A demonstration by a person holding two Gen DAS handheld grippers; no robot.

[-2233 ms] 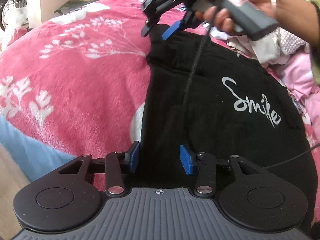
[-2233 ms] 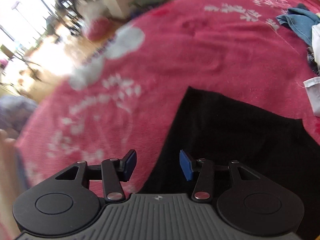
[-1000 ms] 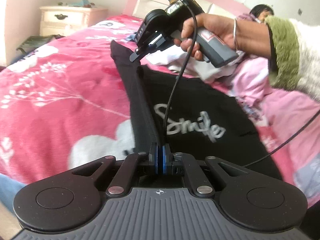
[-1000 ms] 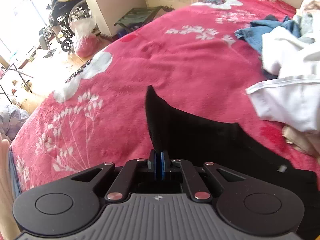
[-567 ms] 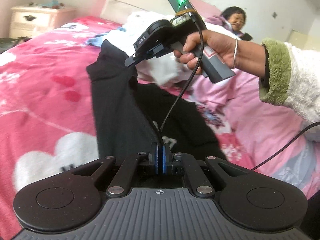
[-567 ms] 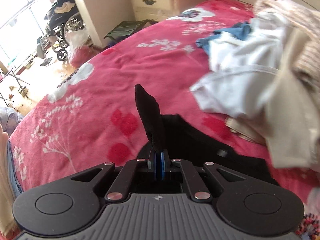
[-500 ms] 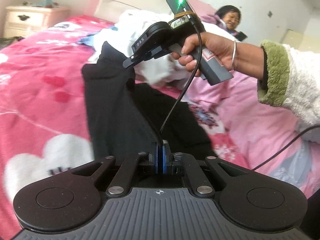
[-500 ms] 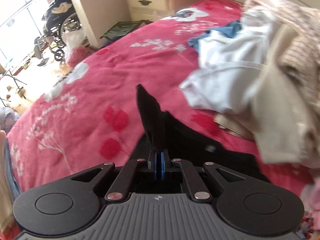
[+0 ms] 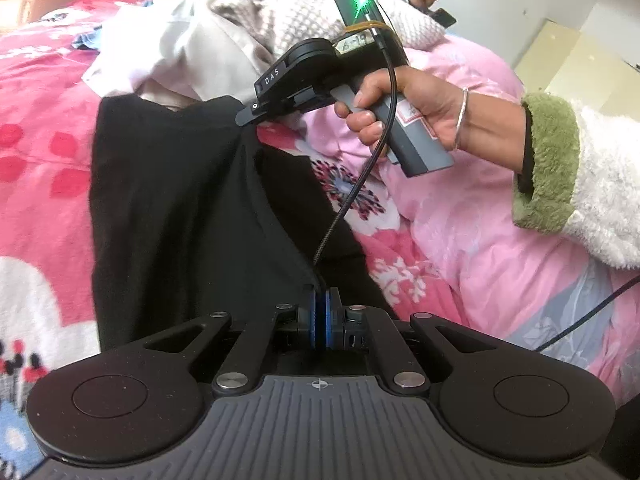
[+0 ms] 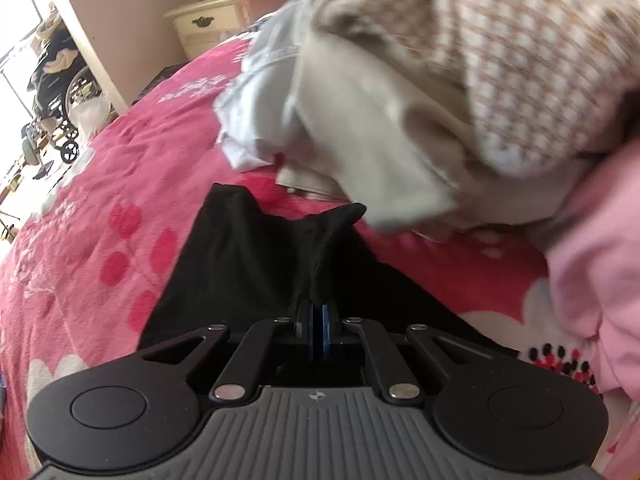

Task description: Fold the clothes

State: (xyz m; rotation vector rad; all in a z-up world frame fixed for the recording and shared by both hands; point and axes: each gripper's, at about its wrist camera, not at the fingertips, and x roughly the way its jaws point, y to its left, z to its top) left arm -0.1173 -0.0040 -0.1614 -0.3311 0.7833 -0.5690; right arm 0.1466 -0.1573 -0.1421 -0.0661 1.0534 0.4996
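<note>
right at my left gripper [image 9: 321,312] the blue pads are pressed together on a pinch of the black garment [image 9: 180,208], which rises from the jaws as a raised sheet. my right gripper [image 10: 314,330] is the same in its own view, pads clamped on a bunched fold of that black cloth. the garment hangs between the two grips over the pink floral bedspread [image 9: 36,152], its lower part lying on the cover toward the bed's middle. from the left wrist i see the right gripper's tip at the garment's far top edge, with my right hand [image 9: 408,108] wrapped round the handle, a bangle on the wrist and a white fleecy sleeve with green cuff [image 9: 560,168]. a cable [image 9: 360,184] droops from that handle across the cloth. just past the garment sits a heap of pale clothes [image 10: 400,92], a checked knit on top, touching the black edge. to the right lies a light pink quilt [image 9: 460,216]. beyond, a cream nightstand [image 10: 208,24] stands by the bed's far corner, and a wheelchair [image 10: 56,96] further off.
</note>
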